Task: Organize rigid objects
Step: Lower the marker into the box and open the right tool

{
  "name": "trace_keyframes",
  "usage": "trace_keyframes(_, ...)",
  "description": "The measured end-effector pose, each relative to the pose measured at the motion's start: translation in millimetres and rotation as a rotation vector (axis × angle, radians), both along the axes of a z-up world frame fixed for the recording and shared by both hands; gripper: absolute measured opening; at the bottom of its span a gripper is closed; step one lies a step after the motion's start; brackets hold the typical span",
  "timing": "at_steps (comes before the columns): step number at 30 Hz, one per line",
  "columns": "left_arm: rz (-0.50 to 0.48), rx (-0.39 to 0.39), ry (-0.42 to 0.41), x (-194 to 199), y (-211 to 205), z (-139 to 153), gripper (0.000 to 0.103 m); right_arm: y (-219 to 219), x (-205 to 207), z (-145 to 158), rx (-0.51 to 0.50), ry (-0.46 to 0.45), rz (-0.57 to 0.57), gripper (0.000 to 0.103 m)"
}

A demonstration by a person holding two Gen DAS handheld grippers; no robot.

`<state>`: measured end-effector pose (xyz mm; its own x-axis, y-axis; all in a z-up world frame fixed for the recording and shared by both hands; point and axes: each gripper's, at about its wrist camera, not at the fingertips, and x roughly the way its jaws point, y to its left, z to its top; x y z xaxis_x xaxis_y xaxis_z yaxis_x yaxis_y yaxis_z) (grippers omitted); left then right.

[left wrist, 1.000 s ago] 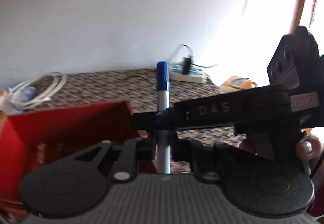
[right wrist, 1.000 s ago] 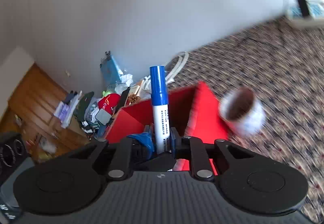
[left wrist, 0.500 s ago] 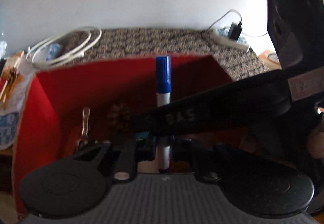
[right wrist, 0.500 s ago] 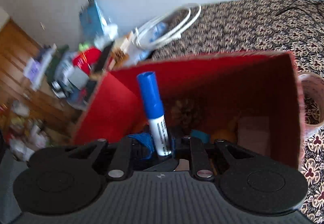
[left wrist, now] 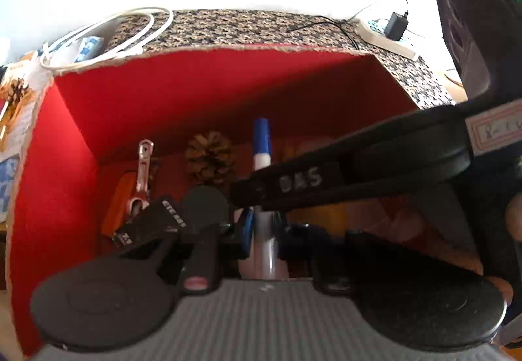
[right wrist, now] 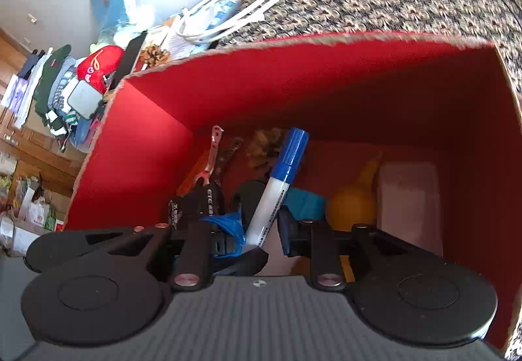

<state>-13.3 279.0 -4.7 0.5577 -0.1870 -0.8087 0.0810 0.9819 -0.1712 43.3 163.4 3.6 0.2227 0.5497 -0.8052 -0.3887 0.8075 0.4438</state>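
Between the fingers of the left gripper (left wrist: pixel 262 230) and the right gripper (right wrist: pixel 261 230), both closed on it, stands the blue-capped marker (right wrist: pixel 280 184), inside the red box (right wrist: pixel 261 93); beyond its tip lies a pine cone (left wrist: pixel 210 157).

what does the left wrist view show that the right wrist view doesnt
Only the left wrist view shows the power strip with its black charger and the right gripper's body crossing in front. Only the right wrist view shows the yellow object, the pale block and the clutter pile. Both show the red box, blue marker, pine cone and white cable.
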Motion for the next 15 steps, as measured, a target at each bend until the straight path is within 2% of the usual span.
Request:
trace_keyframes(3, 0.012, -0.020, -0.004, -2, 3, 1, 0.010, -8, 3, -3, 0.026, 0.025, -0.064, 0.007)
trace_keyframes(9, 0.016, 0.009, -0.004, 0, -1, 2, 0.010, -29, 9, -9, 0.145, 0.092, -0.172, 0.008)
trace_keyframes(15, 0.032, 0.033, 0.000, 1, -3, 0, 0.010, -27, 4, -5, 0.137, 0.065, -0.148, 0.008)
